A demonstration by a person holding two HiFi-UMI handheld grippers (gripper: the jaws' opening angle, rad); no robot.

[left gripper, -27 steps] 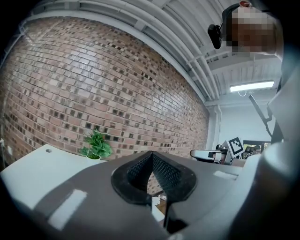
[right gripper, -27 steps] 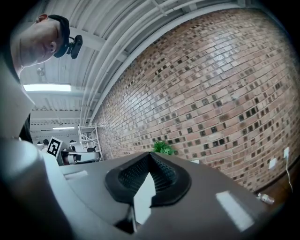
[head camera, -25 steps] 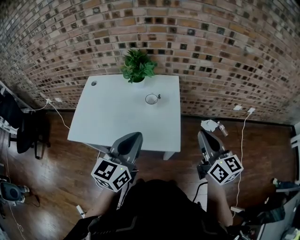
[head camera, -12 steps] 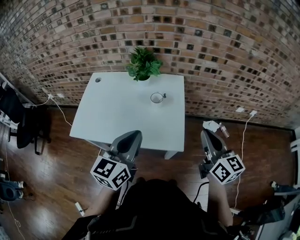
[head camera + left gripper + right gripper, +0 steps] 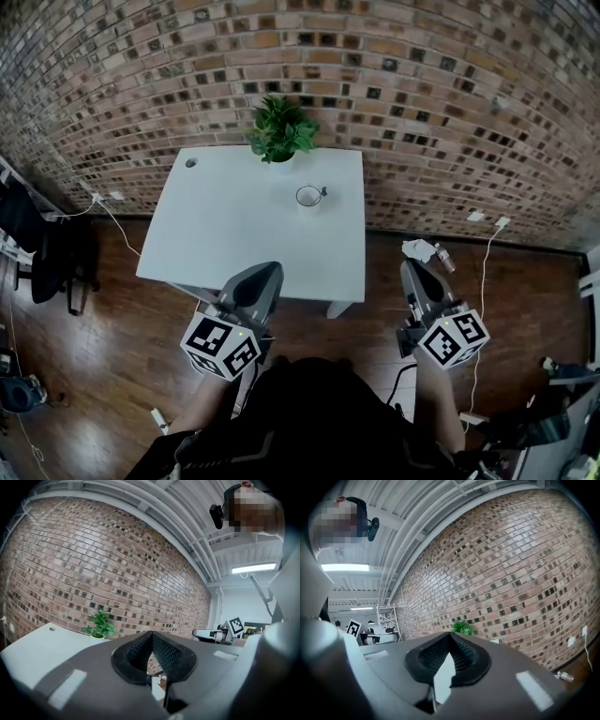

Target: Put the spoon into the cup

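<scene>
Though near spoon [image 5: 322,192], cup [image 5: 307,197] empty.

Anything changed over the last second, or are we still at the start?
Nothing visibly changed. The left hand-held gripper and right hand-held gripper are shut and empty, away from the cup. What looks like the spoon sits beside it, untouched, on the table.

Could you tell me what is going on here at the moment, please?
A person stands in front of a white table with a gripper in each hand. The left gripper and the right gripper are both shut and empty, held near the person's body, short of the table's near edge. Toward the table's far side stand a potted plant and a cup. A small dark thing sits right beside the cup, perhaps the spoon, but it is too small to tell. Nothing has been picked up yet.
</scene>
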